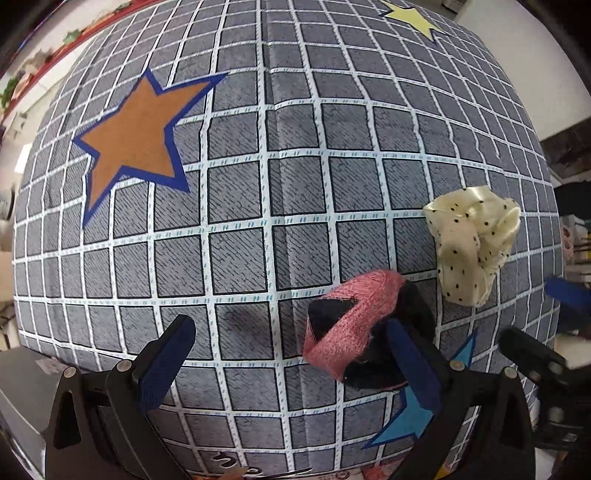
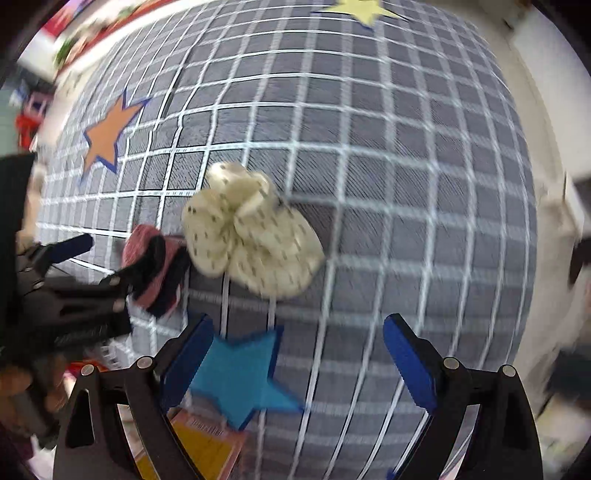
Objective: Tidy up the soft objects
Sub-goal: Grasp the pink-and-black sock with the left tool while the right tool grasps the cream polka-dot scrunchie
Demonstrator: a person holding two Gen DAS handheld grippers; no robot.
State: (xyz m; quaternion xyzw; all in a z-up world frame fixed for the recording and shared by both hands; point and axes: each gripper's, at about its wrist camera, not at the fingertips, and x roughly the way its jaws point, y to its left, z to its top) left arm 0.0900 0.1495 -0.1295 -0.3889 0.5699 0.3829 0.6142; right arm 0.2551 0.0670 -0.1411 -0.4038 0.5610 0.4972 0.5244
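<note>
Grid-printed cloth (image 1: 295,192) covers the tabletop: grey squares, white lines, with flat star shapes in orange (image 1: 136,140), yellow (image 1: 408,18) and blue (image 2: 240,373). We see two soft things lying on it, and no container that we can make out. The scrunchie (image 1: 476,247) is cream, satiny and gathered into ruffles, speckled with small dark dots; it lies as a rounded bunch with no clear long axis. Just beside it lies the sock (image 1: 351,325), a knitted pink band over dark fabric, loosely folded; in the left view its pink band runs slantwise from lower left to upper right.

Our left tool (image 1: 291,362) stands wide over the cloth, its blue-padded right finger in front of the sock's dark part; whether it touches, we cannot tell. Our right tool (image 2: 299,358) also stands wide, holding nothing, above the blue star, with the scrunchie ahead of its fingers. The right view is blurred.
</note>
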